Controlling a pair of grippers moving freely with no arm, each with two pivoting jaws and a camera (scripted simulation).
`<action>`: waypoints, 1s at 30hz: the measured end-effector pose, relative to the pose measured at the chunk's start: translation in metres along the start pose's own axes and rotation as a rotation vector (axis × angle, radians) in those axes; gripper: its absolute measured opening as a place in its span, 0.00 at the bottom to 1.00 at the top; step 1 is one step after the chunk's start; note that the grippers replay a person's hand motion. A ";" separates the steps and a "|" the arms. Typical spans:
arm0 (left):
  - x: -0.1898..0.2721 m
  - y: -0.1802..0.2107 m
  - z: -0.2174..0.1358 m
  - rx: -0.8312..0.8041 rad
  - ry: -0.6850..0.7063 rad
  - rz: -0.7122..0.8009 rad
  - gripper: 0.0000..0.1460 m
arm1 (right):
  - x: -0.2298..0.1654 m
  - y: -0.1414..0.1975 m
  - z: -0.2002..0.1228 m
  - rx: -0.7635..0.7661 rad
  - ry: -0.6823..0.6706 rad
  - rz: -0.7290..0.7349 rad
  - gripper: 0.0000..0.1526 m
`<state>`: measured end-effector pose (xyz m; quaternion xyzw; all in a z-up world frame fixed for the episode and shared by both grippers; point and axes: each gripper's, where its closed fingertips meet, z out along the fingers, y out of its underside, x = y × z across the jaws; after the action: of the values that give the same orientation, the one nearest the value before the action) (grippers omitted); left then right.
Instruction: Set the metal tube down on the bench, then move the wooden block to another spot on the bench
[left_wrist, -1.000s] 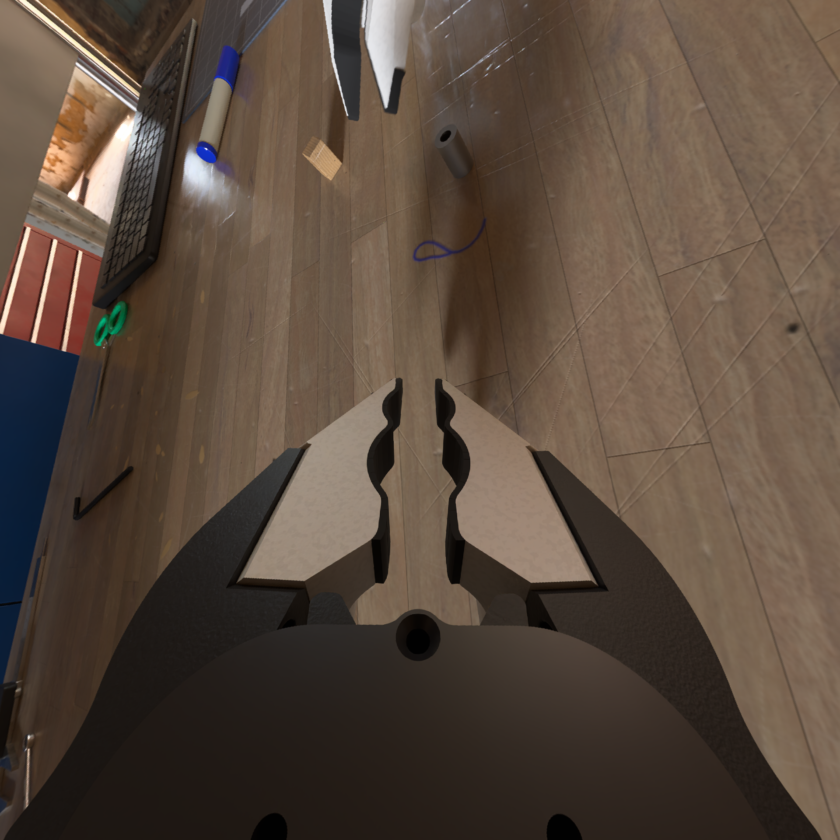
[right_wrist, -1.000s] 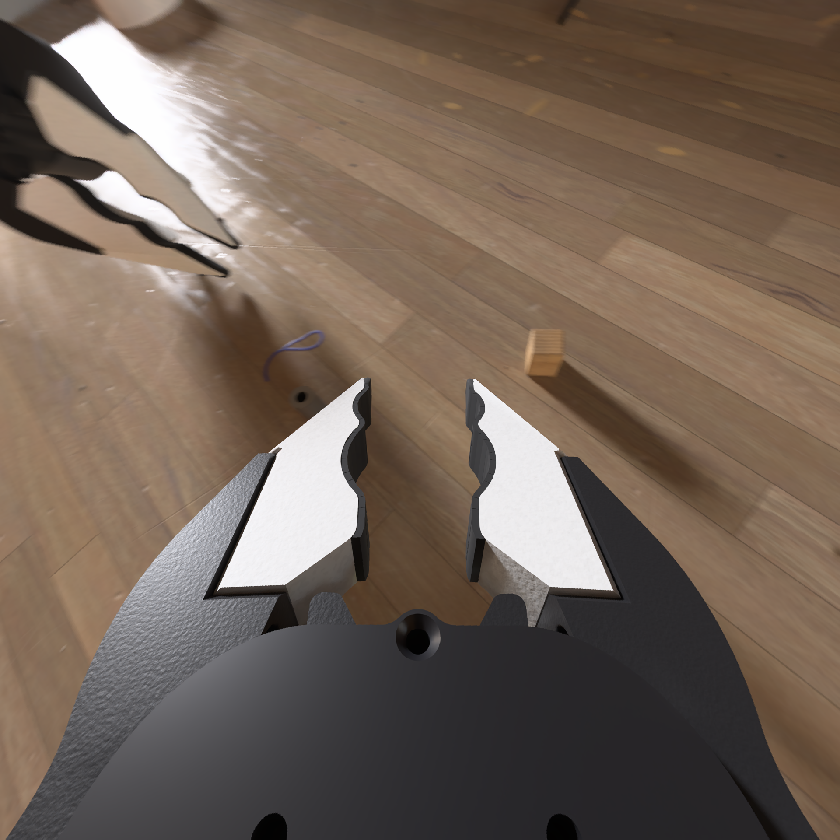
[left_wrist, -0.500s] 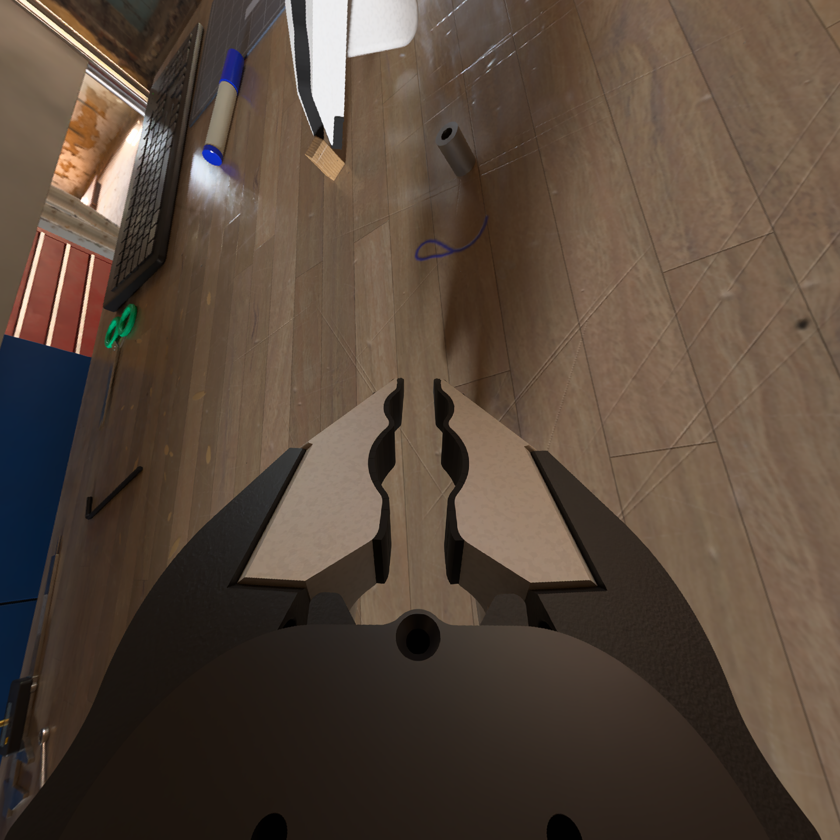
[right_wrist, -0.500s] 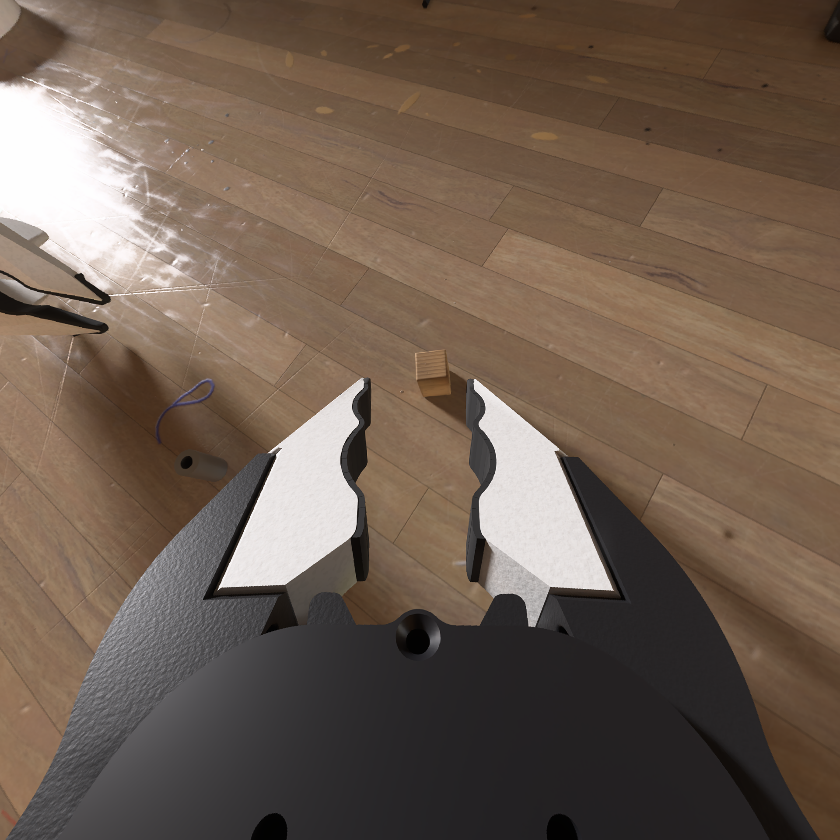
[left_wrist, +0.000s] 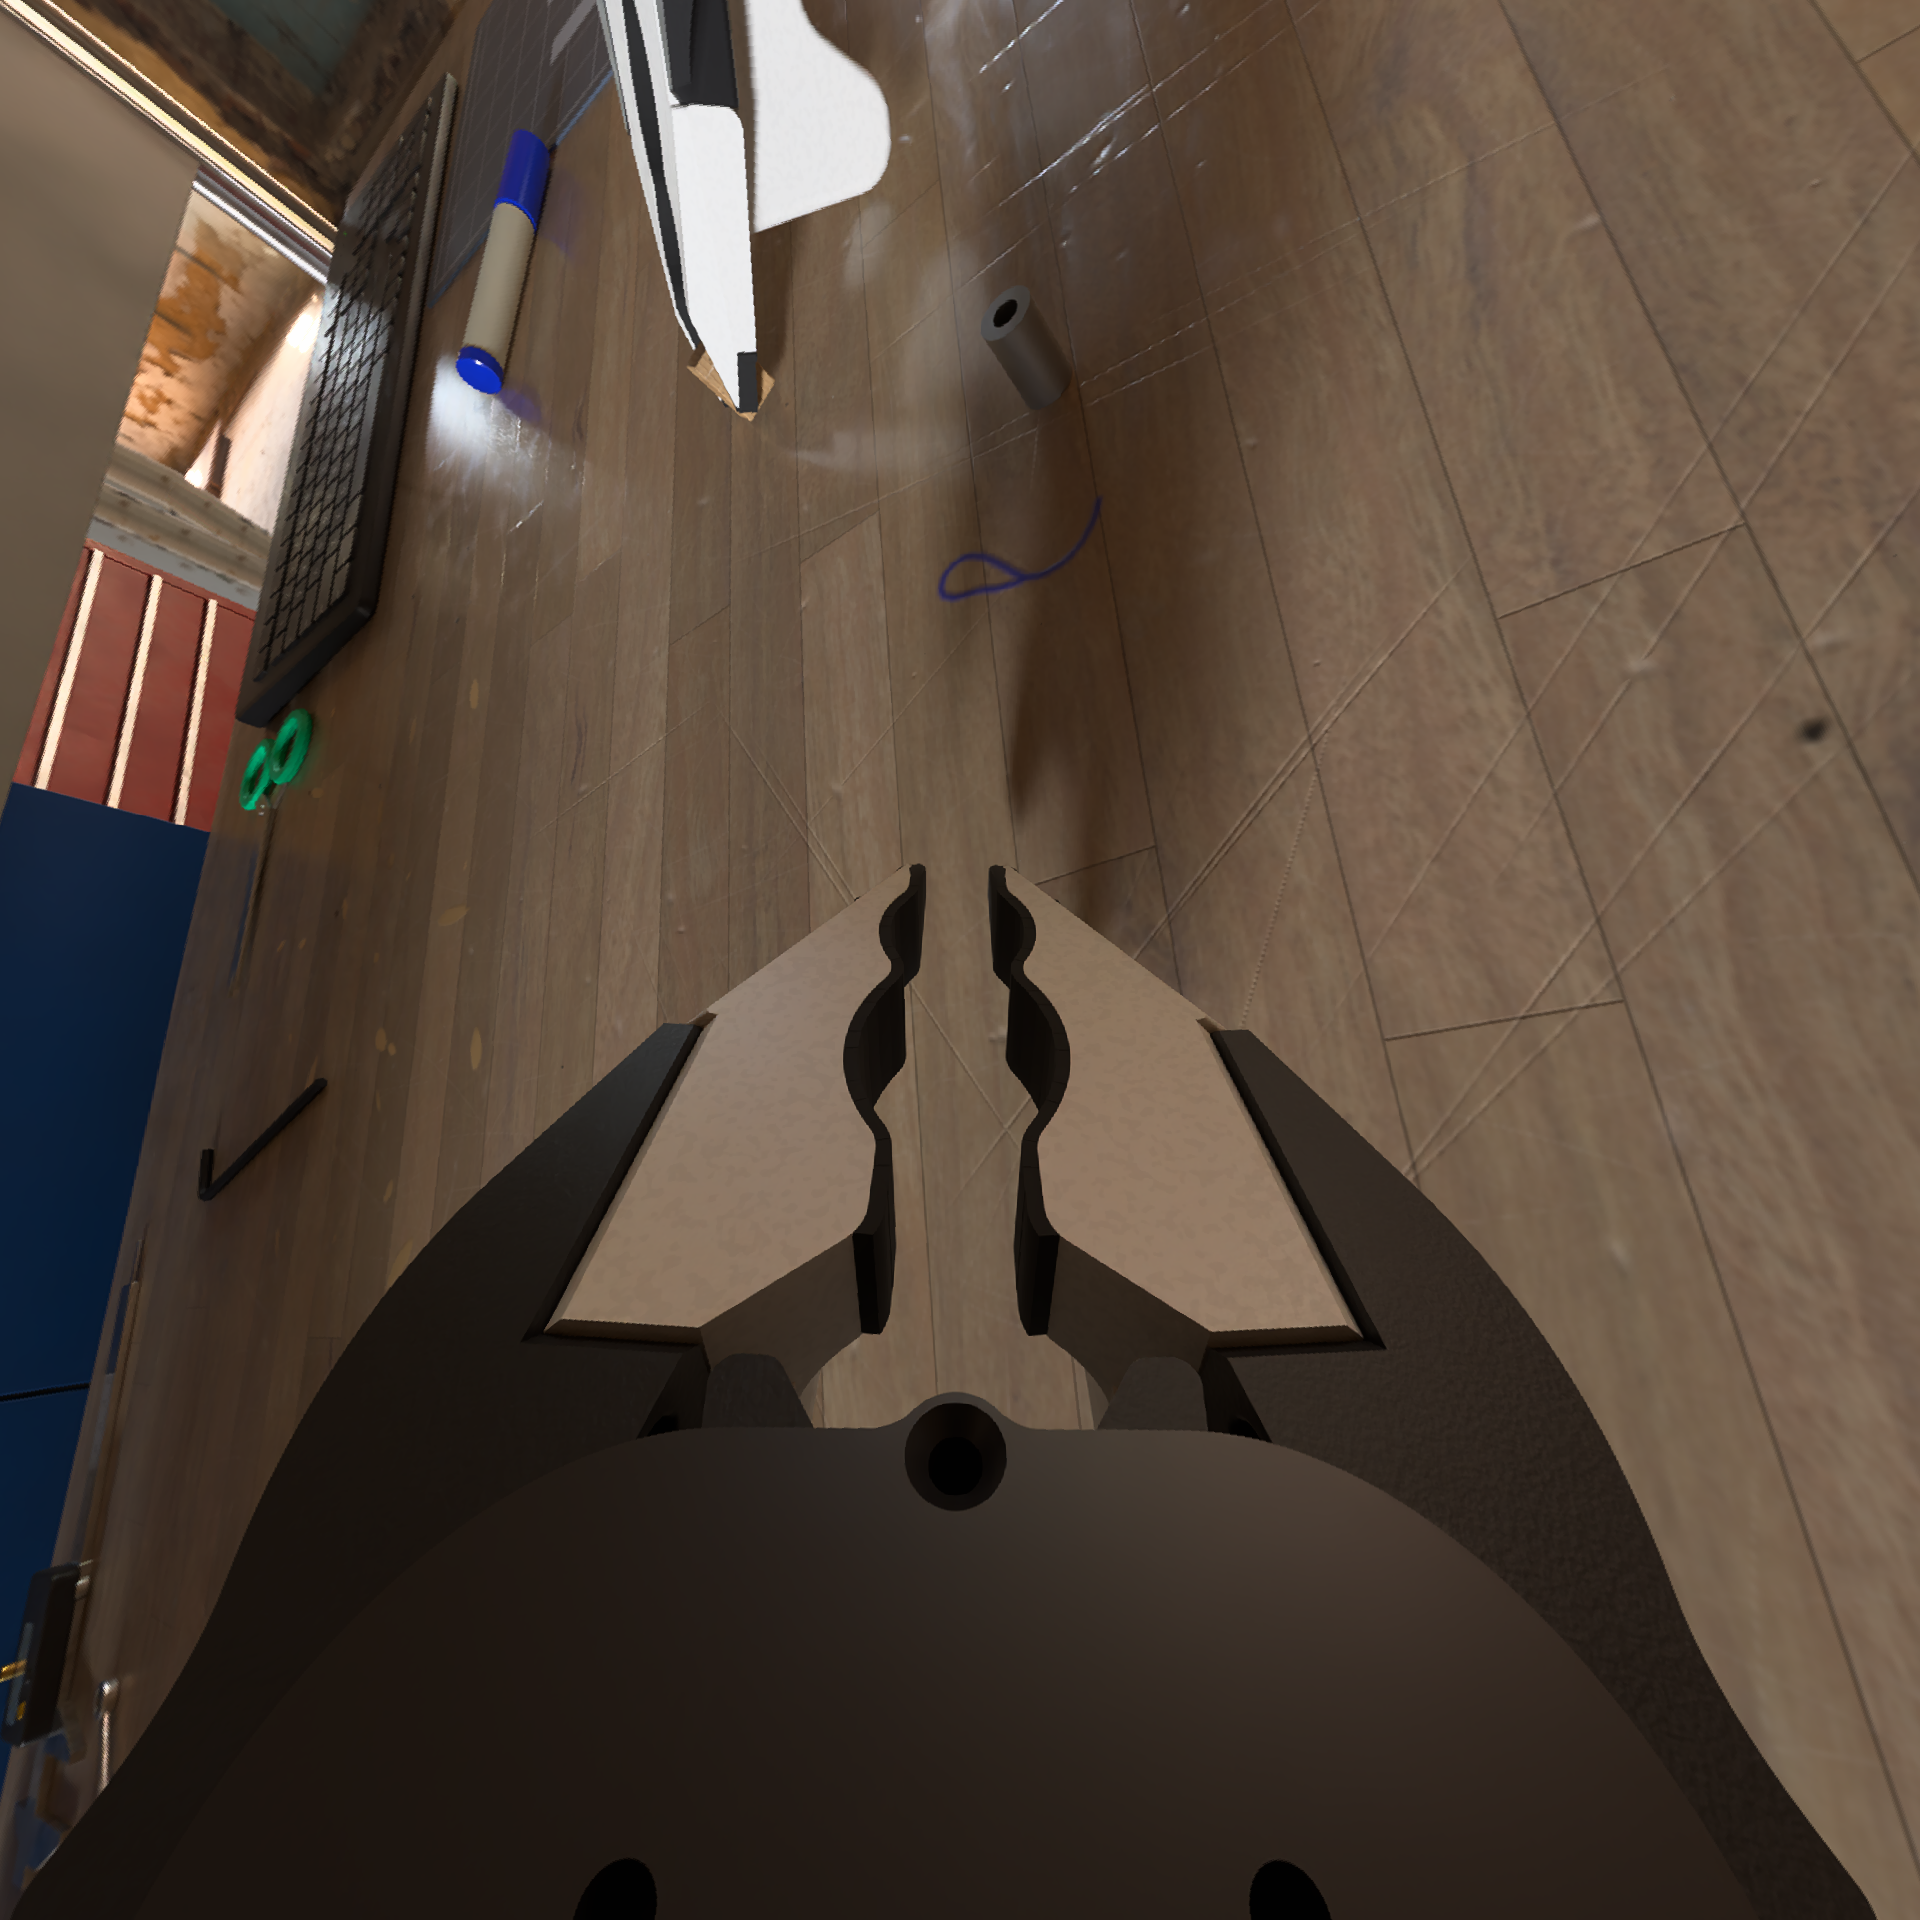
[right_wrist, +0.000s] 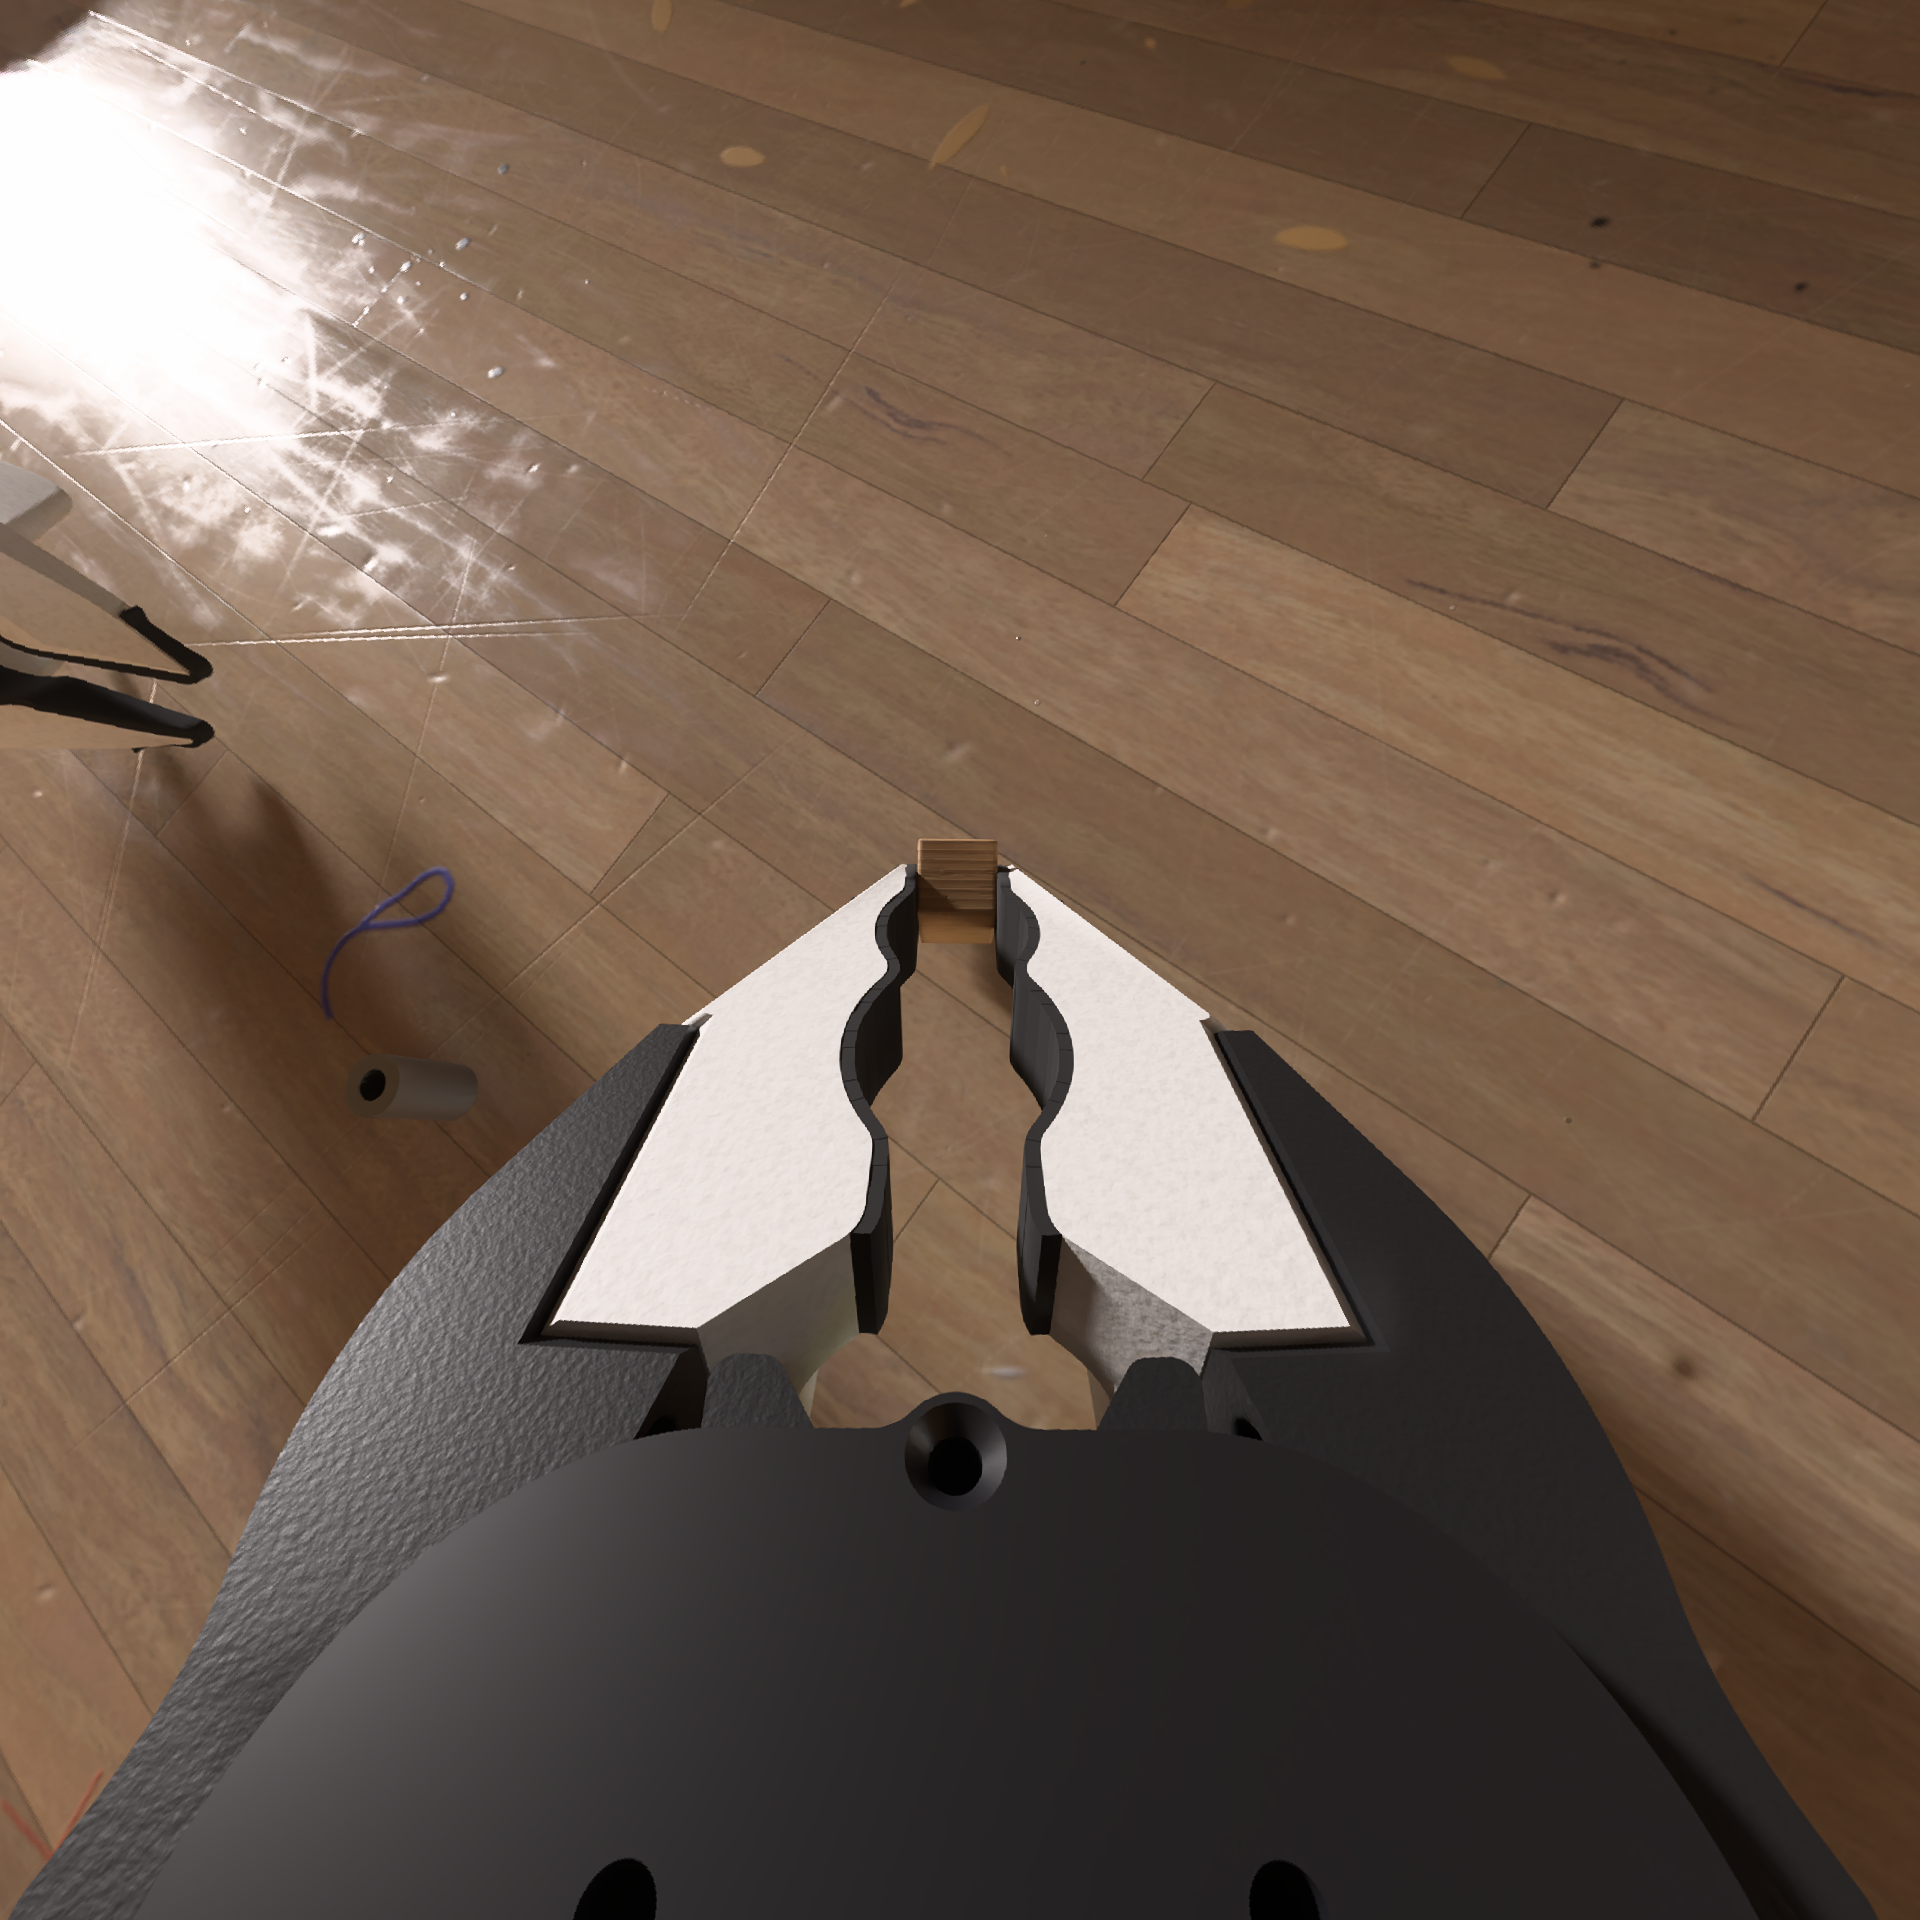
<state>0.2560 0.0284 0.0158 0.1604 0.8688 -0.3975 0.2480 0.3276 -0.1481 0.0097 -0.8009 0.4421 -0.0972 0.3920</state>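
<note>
one tube (left_wrist: 1023, 348), block (right_wrist: 957, 890), marker (left_wrist: 503, 262), keyboard (left_wrist: 343, 416), two grippers (left_wrist: 952, 883) (right_wrist: 957, 883).

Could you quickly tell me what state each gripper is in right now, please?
Left gripper: open a little, holding nothing, above bare bench.
Right gripper: shut on the wooden block, pinched at its fingertips.

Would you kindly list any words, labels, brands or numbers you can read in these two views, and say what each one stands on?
No text can be read in either view.
Keyboard: its key legends are too small to read.
Marker: no print shows on its barrel.
Wooden block and metal tube: both plain, with no marks.
</note>
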 end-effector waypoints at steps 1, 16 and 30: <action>0.000 0.000 0.000 0.000 0.000 0.002 0.08 | 0.000 0.000 0.000 0.000 -0.003 0.003 0.09; 0.001 0.000 0.000 -0.005 -0.005 0.011 0.06 | 0.000 -0.003 -0.003 0.034 -0.002 0.000 0.09; 0.001 0.000 0.000 -0.005 -0.006 0.014 0.05 | 0.000 -0.004 -0.003 0.038 0.007 -0.005 0.09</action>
<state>0.2556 0.0286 0.0150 0.1646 0.8678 -0.3941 0.2539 0.3285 -0.1482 0.0145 -0.7941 0.4396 -0.1093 0.4052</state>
